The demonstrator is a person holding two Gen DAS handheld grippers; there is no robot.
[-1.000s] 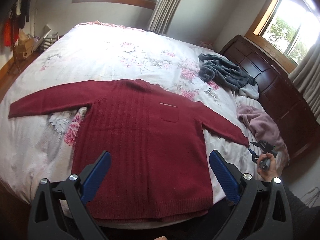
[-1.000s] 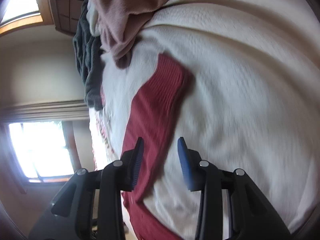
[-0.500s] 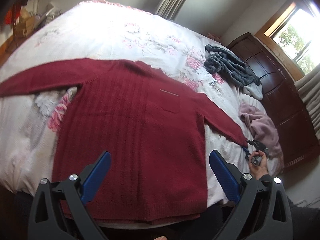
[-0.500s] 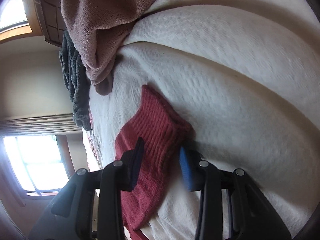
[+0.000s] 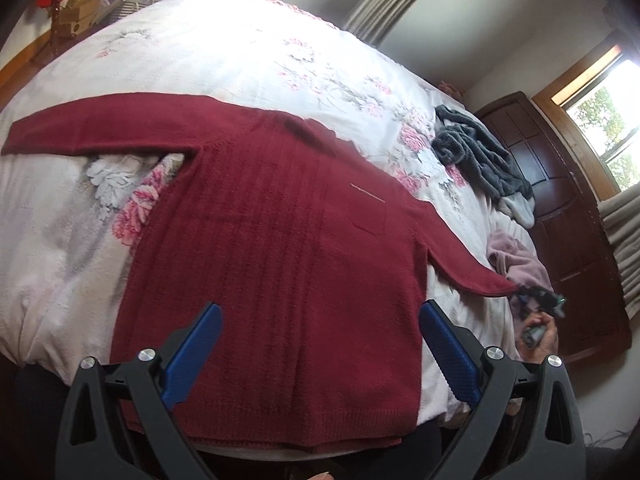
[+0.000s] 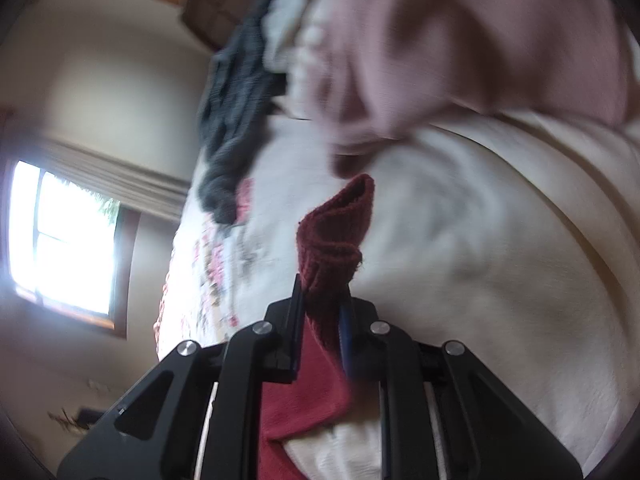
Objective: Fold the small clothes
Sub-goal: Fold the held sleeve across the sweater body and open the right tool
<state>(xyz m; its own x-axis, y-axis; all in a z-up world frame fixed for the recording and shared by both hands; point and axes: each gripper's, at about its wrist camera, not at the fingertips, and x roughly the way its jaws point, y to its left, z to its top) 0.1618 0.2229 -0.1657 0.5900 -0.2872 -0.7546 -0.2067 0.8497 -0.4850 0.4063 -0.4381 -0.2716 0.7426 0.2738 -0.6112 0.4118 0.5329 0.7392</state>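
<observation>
Left wrist view: dark red ribbed sweater (image 5: 280, 240), flat, sleeves outspread.

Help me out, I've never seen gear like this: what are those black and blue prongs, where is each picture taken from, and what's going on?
They are hand-held grippers, one per hand, each with a camera looking along its fingers. The left gripper is open above a red sweater spread flat on the bed. The right view is close-up and tilted: the right gripper is shut on the sweater's cuff. A grey garment and a pink one lie nearby.
</observation>
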